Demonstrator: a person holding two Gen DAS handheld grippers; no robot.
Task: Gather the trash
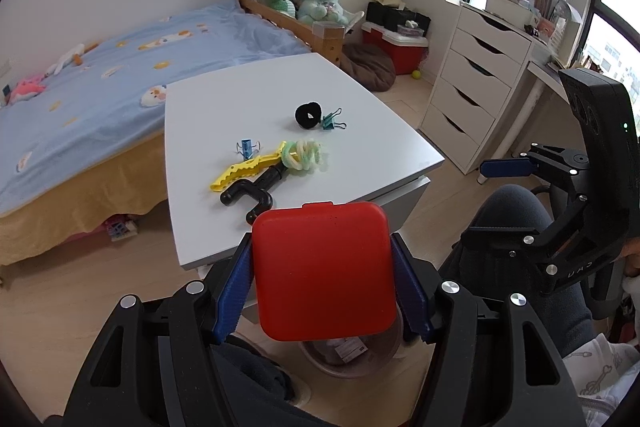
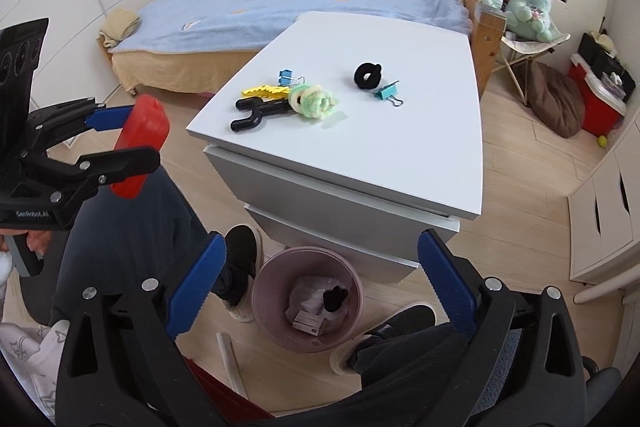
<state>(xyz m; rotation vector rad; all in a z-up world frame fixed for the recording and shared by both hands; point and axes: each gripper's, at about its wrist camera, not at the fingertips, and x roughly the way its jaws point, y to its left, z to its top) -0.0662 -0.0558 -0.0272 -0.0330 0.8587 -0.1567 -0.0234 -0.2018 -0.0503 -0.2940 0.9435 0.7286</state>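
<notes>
Gripping a red case (image 1: 323,269) between its blue pads, the left tool (image 1: 323,283) is closed on the case's two side edges, and the case is held in the air just off the bench's near edge, above the pink bin (image 2: 307,297) on the floor. In the right wrist view the same case (image 2: 141,143) is seen edge-on at the far left, clear of the bench (image 2: 360,155).

On the white bench, from left to right in the left wrist view, are laid a small blue clip (image 1: 247,147), a yellow toothed clip (image 1: 248,169) touching a black pipe piece (image 1: 256,189), a pale green-and-yellow coil (image 1: 304,155) resting on the pipe's far end, then, well apart, a black ring (image 1: 308,114) with a teal clip (image 1: 331,119) just beside it.

The right tool (image 2: 318,291) is held wide open with nothing between its pads, directly over the bin, in which crumpled wrappers and a dark object can be seen.
</notes>
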